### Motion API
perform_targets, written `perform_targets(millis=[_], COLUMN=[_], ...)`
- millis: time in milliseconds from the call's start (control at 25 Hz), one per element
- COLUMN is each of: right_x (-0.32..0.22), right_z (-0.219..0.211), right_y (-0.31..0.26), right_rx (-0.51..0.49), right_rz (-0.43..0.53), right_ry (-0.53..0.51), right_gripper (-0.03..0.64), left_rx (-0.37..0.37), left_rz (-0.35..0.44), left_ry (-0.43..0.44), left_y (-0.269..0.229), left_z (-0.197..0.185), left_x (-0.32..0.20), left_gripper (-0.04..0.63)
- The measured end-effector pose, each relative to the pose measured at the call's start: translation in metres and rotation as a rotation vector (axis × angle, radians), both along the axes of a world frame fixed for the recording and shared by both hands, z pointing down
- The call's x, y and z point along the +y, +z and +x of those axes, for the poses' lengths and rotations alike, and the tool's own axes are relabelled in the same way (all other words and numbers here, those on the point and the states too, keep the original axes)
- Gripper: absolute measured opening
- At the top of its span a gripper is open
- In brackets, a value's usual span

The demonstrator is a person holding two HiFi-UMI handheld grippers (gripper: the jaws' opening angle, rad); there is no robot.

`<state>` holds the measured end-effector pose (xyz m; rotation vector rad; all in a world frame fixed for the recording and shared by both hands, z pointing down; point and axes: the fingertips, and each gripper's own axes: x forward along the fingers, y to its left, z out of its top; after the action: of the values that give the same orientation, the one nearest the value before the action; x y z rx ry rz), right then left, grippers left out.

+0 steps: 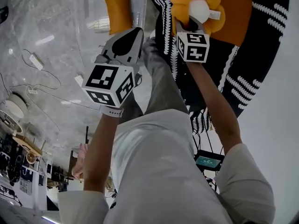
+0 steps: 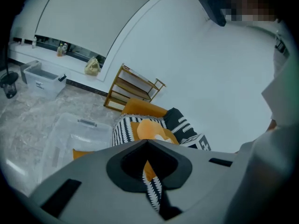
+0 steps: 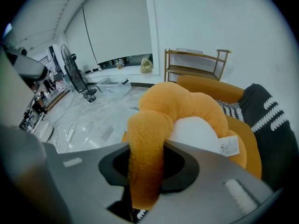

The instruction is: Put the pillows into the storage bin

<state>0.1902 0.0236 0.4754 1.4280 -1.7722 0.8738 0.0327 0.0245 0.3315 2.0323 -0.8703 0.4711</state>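
My right gripper (image 1: pixel 189 26) (image 3: pixel 145 143) is shut on one petal of an orange flower-shaped pillow (image 1: pixel 196 1) (image 3: pixel 182 106) with a white centre, held up in front of the sofa. My left gripper (image 1: pixel 133 34) (image 2: pixel 147 141) has its jaw tips together, and only a thin slit shows orange and striped cloth behind. A clear storage bin (image 1: pixel 91 13) (image 2: pixel 74 134) stands on the floor just beyond it, with an orange square pillow (image 1: pixel 117 8) (image 2: pixel 81 153) inside. Another orange pillow (image 1: pixel 238 13) lies on the black-and-white throw (image 1: pixel 261 69) (image 2: pixel 121 127).
A wooden shelf rack (image 2: pixel 133 85) (image 3: pixel 194 62) stands against the white wall behind the orange sofa (image 3: pixel 205 87). Cables and a power strip (image 1: pixel 35 59) lie on the marble floor at left. A floor fan (image 3: pixel 74 73) and a second clear box (image 2: pixel 42 80) stand farther off.
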Motion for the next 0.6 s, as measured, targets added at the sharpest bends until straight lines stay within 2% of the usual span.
perform_targets(millis=[320, 600], right_x=[-0.014, -0.015], right_z=[-0.068, -0.126], right_y=[0.001, 0.014], right_rx=[-0.012, -0.016], right_rz=[-0.011, -0.036], right_ry=[-0.105, -0.205], right_gripper=[0.118, 0.118], left_rx=[0.001, 0.006], left_rz=[-0.027, -0.03], left_ry=[-0.12, -0.175], left_y=[0.007, 0.009], left_z=[-0.07, -0.111], left_x=[0.006, 0.01], left_gripper=[0.008, 0.008])
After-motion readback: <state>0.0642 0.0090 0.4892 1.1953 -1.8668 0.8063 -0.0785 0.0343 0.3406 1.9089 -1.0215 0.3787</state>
